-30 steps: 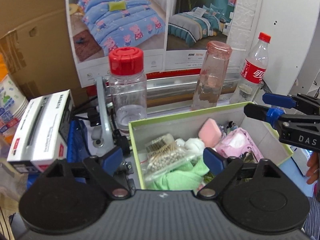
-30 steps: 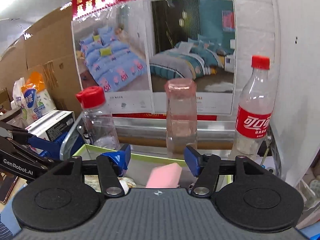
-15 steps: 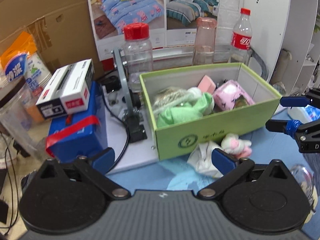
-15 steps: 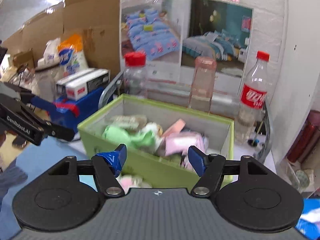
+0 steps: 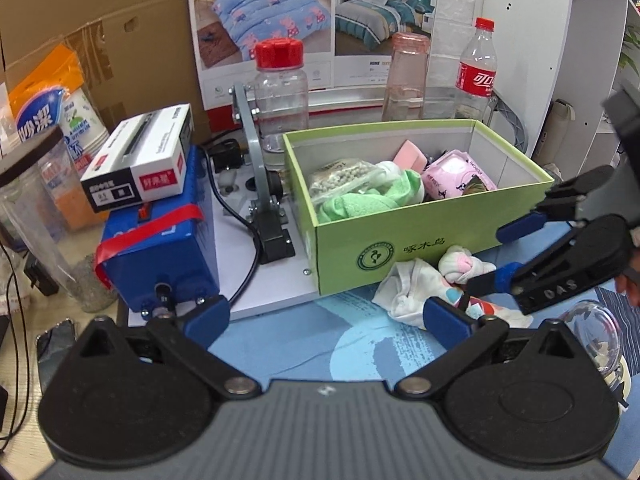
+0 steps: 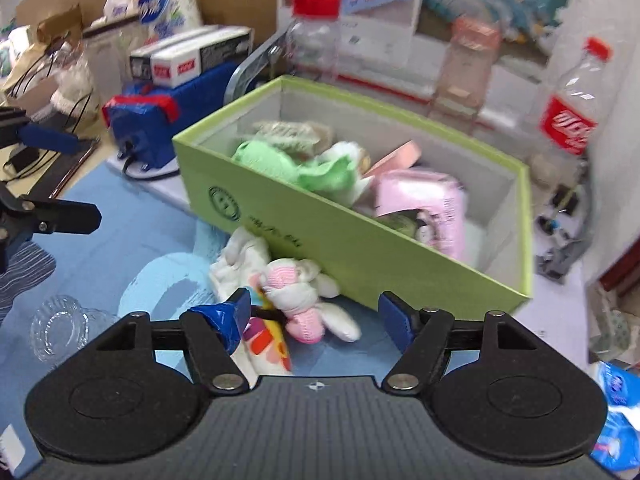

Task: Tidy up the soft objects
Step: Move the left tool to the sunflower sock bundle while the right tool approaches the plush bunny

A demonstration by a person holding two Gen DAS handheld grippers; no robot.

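A green box [image 5: 404,240] [image 6: 360,248] holds a green cloth [image 5: 372,200] [image 6: 304,168], a pink tissue pack [image 5: 456,176] [image 6: 424,204], a pink sponge [image 5: 408,154] and a bag of beads [image 5: 344,178]. In front of it on the blue mat lie a pink-and-white plush toy [image 6: 304,292] [image 5: 460,266] and a white patterned cloth [image 5: 416,292] [image 6: 240,260]. My right gripper [image 6: 316,314] [image 5: 500,256] is open, its fingers on either side of the plush just above it. My left gripper [image 5: 326,318] is open and empty, back from the box.
Behind the box stand a red-capped jar [image 5: 282,92], a pink bottle [image 5: 406,76] and a cola bottle [image 5: 476,72]. A blue box [image 5: 156,248] with a white carton [image 5: 140,164] on it sits left. A glass dish [image 6: 60,328] lies on the mat.
Both grippers have pulled back from above the box. The right gripper has come down and forward over the plush toy in front of the box. Both stay open.
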